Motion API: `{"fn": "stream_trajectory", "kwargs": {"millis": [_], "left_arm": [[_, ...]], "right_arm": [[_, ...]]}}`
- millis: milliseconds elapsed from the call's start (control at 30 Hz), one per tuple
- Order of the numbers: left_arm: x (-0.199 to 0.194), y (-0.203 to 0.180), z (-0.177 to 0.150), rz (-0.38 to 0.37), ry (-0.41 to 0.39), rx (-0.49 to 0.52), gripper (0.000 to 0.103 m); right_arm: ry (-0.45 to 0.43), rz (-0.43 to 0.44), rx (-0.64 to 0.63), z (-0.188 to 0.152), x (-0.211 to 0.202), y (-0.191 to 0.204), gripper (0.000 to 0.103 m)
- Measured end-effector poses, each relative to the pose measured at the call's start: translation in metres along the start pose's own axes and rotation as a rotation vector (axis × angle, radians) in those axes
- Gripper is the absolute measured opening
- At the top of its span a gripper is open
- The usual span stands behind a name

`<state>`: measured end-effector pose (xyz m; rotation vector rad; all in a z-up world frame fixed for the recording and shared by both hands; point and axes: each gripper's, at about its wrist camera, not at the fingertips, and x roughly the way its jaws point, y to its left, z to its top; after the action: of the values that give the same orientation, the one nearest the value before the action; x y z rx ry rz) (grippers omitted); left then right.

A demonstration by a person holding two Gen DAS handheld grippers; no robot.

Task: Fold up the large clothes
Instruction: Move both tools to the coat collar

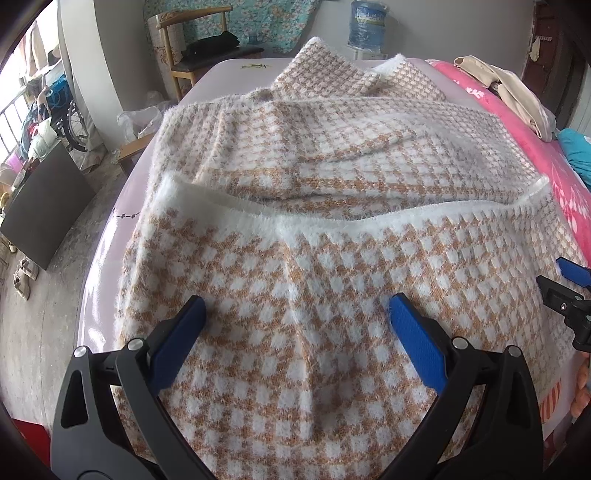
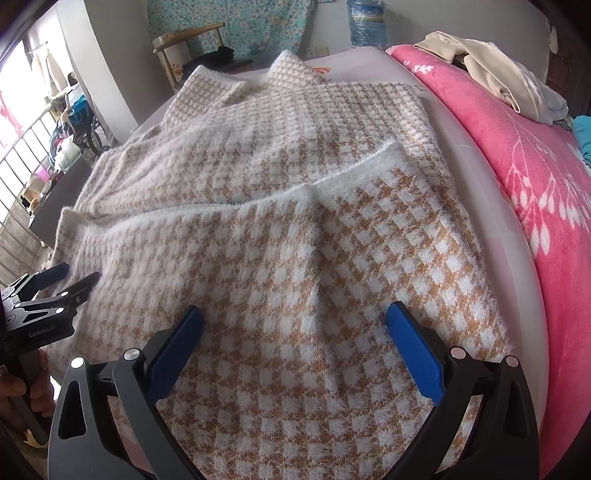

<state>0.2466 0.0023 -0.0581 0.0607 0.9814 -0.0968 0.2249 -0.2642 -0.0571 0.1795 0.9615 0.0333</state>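
A large fuzzy sweater (image 1: 314, 258) in a tan and white check lies on the pale bed (image 1: 99, 295), its white-hemmed lower part folded up over the body. It also shows in the right wrist view (image 2: 277, 240). My left gripper (image 1: 297, 308) is open, just above the near folded part, holding nothing. My right gripper (image 2: 293, 319) is open over the sweater's near right part, also empty. The right gripper shows at the right edge of the left view (image 1: 565, 284); the left gripper shows at the left edge of the right view (image 2: 70, 275).
A pink floral blanket (image 2: 535, 184) lies along the right side of the bed, with beige clothes (image 2: 487, 77) piled on it. A wooden chair (image 1: 195, 55) and a water bottle (image 1: 367, 26) stand beyond the bed. A dark box (image 1: 44, 206) stands on the floor at left.
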Motion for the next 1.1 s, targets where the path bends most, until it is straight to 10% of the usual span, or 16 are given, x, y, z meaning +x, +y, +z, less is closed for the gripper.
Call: {"fn": "stream_trajectory", "kwargs": {"millis": [333,1100], "left_arm": [[-0.037,0.006,0.015,0.013,-0.093,0.029,0.096],[-0.087,0.048,0.182,0.093,-0.362,0.023,0.096]], "right_arm": [[-0.026,0.023,-0.018,0.016,-0.020,0.003,0.097],[-0.228,0.209,-0.223,0.199,-0.057,0.038,0.097]]}}
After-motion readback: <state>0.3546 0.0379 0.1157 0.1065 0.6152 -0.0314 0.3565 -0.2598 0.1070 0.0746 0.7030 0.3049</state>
